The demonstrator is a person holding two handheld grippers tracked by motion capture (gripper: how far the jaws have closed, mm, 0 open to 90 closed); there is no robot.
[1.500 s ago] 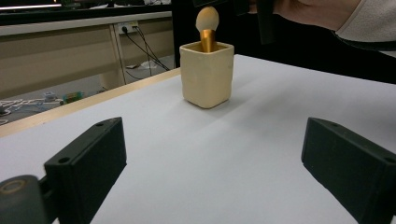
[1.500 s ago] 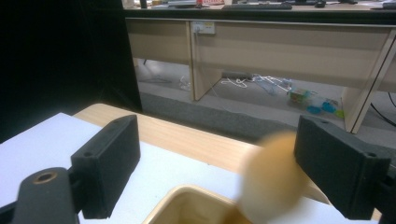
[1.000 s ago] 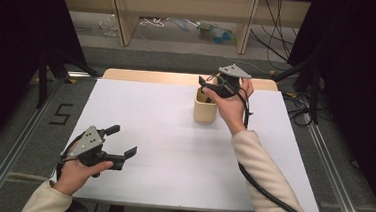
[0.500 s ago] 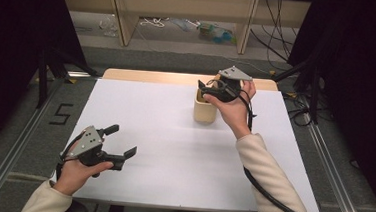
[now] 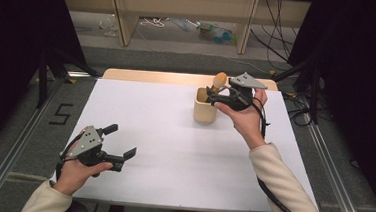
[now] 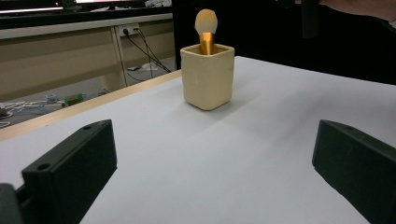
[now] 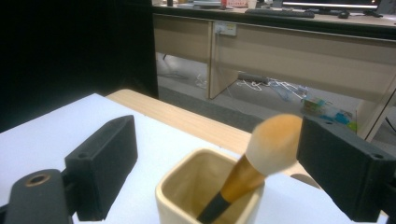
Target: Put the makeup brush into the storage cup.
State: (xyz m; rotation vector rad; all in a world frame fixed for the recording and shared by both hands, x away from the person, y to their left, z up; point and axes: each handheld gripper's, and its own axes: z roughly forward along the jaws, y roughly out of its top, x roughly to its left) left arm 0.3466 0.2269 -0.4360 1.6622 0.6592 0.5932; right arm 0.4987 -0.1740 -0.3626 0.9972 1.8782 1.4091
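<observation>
A cream square cup [image 5: 205, 106] stands on the white counter [image 5: 173, 150] in the upper middle of the high view, and a makeup brush [image 5: 219, 81] sits in it, handle down and leaning toward the right rim, its pale orange bristle head sticking up above the top edge. The right gripper [image 5: 222, 94] hovers just to the right of the cup, close to the brush head; in the right gripper view its fingers [image 7: 100, 165] are spread wide with the brush head between them, nearer the finger at the right of that frame, and nothing is clamped, so the brush appears to stand free in the cup. Whether that finger touches the bristles I cannot tell. The left gripper [image 5: 120, 149] rests low at the lower left of the high view, well apart from the cup, its fingers also wide apart and empty, pointed across the counter toward the cup, which shows in the upper middle of the left gripper view with the brush rising from it. Judging by how things lie, the placing of the brush into the cup looks done; what seems left is for the right gripper to draw clear without knocking the leaning brush or tipping the cup.
</observation>
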